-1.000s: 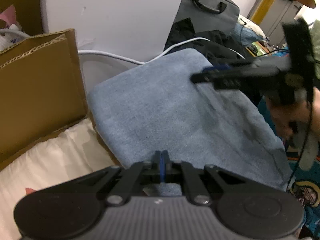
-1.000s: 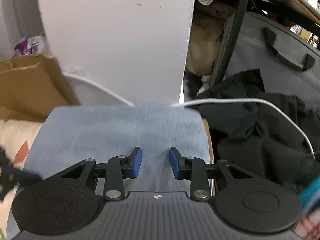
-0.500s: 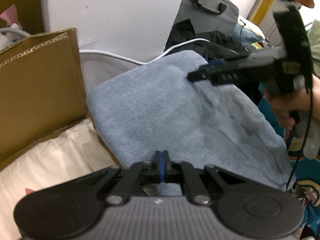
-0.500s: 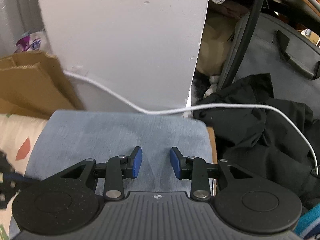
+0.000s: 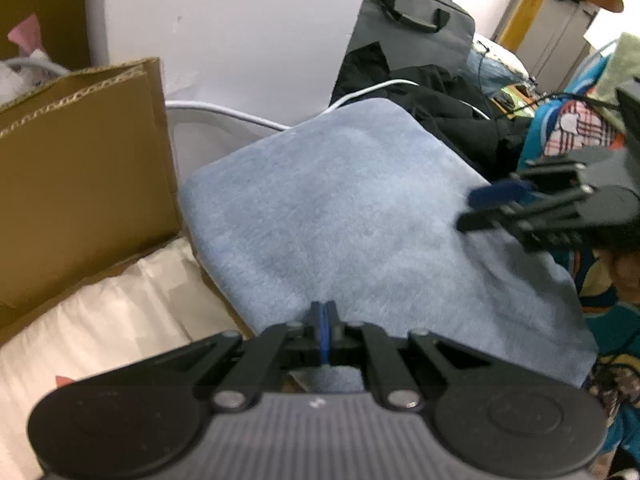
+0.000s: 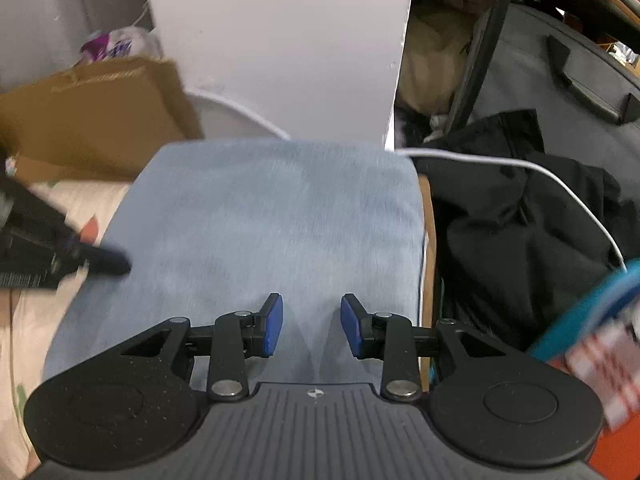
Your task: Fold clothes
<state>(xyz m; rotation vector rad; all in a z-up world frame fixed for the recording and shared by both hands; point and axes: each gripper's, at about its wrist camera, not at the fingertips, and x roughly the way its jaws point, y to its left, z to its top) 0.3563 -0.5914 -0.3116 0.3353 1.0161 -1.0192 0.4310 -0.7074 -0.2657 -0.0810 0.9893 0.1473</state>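
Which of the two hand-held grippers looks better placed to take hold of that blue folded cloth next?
Probably the right hand-held gripper: its blue pads stand apart over the blue cloth, holding nothing. The left hand-held gripper sits at the cloth's near edge with its pads together, so it would have to open first.

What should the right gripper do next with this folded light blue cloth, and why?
Probably lower the right gripper and close it on the near edge of the folded light blue fleece cloth. Its jaws stand open just over that edge, holding nothing, while the left gripper, jaws shut, sits at the cloth's other side. A grip on each side would allow the next fold.
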